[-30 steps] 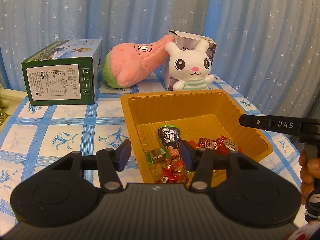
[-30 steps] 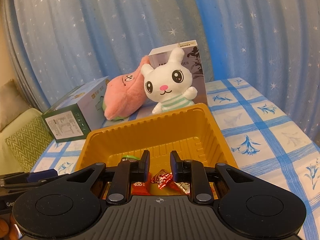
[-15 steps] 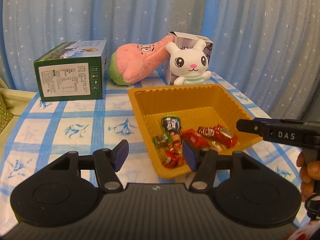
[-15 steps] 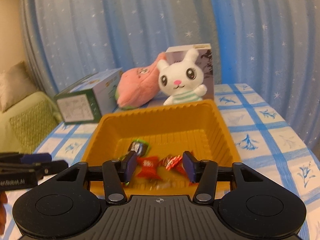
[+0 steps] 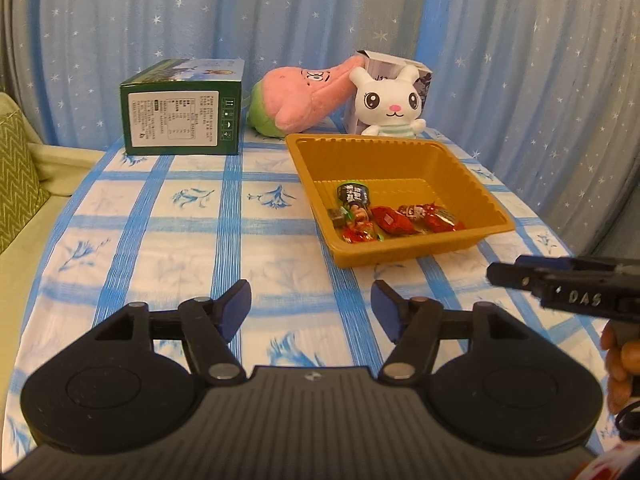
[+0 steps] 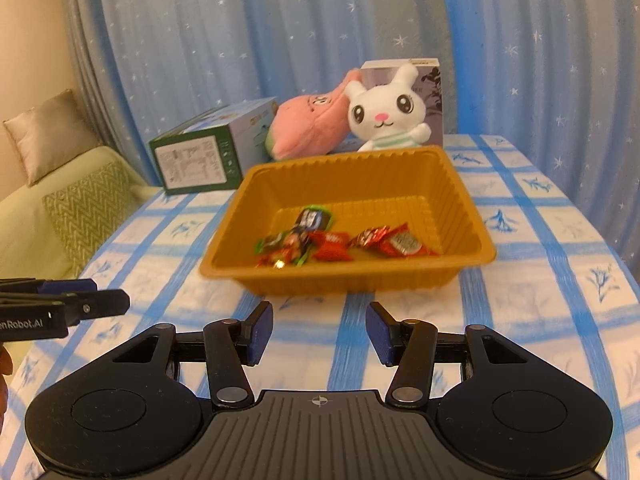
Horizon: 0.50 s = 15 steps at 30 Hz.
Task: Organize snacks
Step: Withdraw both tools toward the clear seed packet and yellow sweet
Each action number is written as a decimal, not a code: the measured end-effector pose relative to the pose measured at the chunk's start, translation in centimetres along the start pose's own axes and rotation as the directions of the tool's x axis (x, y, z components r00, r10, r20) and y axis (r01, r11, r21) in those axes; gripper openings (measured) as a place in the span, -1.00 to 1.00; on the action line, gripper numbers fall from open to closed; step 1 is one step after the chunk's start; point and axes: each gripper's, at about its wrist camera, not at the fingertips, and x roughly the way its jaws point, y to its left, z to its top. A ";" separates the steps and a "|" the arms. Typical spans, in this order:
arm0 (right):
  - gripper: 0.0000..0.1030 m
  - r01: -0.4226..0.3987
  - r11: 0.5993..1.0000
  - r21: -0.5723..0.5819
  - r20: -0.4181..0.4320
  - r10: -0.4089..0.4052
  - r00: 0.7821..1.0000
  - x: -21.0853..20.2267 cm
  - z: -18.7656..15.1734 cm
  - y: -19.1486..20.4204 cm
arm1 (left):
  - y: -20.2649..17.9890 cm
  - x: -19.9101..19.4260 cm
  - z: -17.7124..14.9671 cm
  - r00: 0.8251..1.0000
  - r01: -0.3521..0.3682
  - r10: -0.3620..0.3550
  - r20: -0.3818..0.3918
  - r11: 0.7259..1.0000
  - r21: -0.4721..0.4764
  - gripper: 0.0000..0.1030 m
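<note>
An orange plastic tray (image 5: 496, 204) (image 6: 464, 200) sits on the blue-checked tablecloth and holds several wrapped snacks (image 5: 390, 218) (image 6: 332, 240), red ones and a dark green one. My left gripper (image 5: 311, 308) hangs over bare cloth in front of the tray, its jaws opening with nothing between them. My right gripper (image 6: 319, 334) also stands open and empty, just short of the tray's near wall. Each gripper shows from the side in the other's view, the right gripper (image 5: 568, 288) and the left gripper (image 6: 60, 306).
Behind the tray stand a green carton (image 5: 182, 116) (image 6: 200, 160), a pink plush (image 5: 300, 98) (image 6: 308, 126), a white rabbit plush (image 5: 390, 106) (image 6: 382, 116) and a grey box (image 6: 430, 92). A sofa with cushions (image 6: 52, 184) lies left of the table. A hand (image 5: 622, 364) holds the right gripper.
Both grippers pulled back from over the tray toward the table's near side. The right jaws opened from shut and the left jaws spread wider. The snacks stay in the tray.
</note>
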 end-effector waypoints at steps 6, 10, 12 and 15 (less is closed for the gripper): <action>0.01 -0.012 1.000 -0.009 -0.038 0.011 0.999 -1.4 -2.7 0.8 | -0.5 -2.1 -2.7 1.000 -0.008 0.007 -0.026 0.999 -0.031 0.34; 0.02 -0.016 0.999 -0.038 -0.062 0.014 0.998 -2.0 -4.6 1.4 | -0.8 -2.9 -4.4 0.999 -0.016 0.014 -0.049 0.999 -0.038 0.37; 0.02 -0.017 0.999 -0.042 -0.073 0.014 0.997 -2.3 -5.4 1.6 | -0.9 -3.1 -5.1 0.998 -0.020 0.017 -0.057 0.999 -0.041 0.39; 0.03 -0.019 0.999 -0.043 -0.090 0.015 0.996 -2.5 -6.2 1.7 | -1.0 -3.3 -5.8 0.998 -0.026 0.023 -0.065 0.999 -0.041 0.45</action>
